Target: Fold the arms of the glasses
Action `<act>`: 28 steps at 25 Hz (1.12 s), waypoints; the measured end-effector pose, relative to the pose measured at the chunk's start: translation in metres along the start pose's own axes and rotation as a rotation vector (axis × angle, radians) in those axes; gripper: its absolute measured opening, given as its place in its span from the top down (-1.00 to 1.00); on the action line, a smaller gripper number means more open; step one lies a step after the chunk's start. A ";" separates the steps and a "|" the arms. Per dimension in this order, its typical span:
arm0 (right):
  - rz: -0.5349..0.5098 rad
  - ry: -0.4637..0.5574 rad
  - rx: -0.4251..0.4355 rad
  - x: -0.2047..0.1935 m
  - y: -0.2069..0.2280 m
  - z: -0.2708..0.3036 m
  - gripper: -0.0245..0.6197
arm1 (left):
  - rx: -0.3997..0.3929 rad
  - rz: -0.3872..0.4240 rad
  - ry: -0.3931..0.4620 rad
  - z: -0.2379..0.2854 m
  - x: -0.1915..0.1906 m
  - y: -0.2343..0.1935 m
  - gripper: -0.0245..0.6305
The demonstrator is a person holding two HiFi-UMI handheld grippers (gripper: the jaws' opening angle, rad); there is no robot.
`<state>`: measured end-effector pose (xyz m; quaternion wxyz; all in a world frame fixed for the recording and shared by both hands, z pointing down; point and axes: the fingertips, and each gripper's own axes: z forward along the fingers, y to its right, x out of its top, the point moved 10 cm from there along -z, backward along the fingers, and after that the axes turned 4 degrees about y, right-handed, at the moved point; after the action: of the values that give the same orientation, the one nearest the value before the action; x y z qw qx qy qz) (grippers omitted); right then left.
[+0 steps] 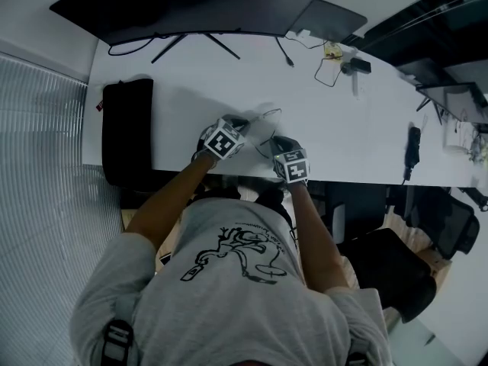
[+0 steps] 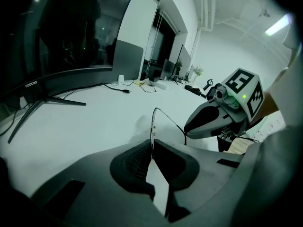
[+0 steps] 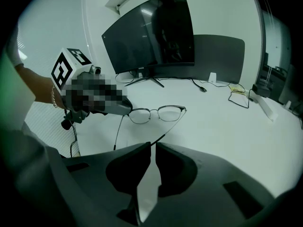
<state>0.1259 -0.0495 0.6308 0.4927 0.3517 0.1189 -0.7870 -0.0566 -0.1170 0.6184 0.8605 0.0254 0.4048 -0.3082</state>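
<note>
Glasses were found raised, apparently just clear of the white worktop, slung between the two claws with the lenses upright. The left claw was closed on one outer end of the frame, and the thin rim ran edge-on straight into the pinch of its pads. The right claw was closed on the tip of the extended arm, which ran from the opposite hinge back to its jaws. The second arm hung free below the left claw, also unfolded.

Assessment: the arrangement appeared deliberate. The left claw served as an anchor, fixing the front so the hinge had something to turn against. The right claw held the arm at its far end, where the least force would swing it. Holding the piece off the worktop left the arm room to sweep inward behind the lenses. Neither arm was folded, so the task stood at its first fold.

Risk noted — the wire frame looked slight, and a pull along the arm rather than across it could bend it.
</note>
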 end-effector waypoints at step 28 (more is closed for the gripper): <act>-0.048 -0.011 0.063 0.022 0.000 0.024 0.80 | -0.025 0.013 0.003 0.009 0.006 0.001 0.82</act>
<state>0.1092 -0.0776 0.6339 0.4629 0.3599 0.0997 -0.8039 -0.0472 -0.1220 0.6199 0.8621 0.0176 0.4098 -0.2975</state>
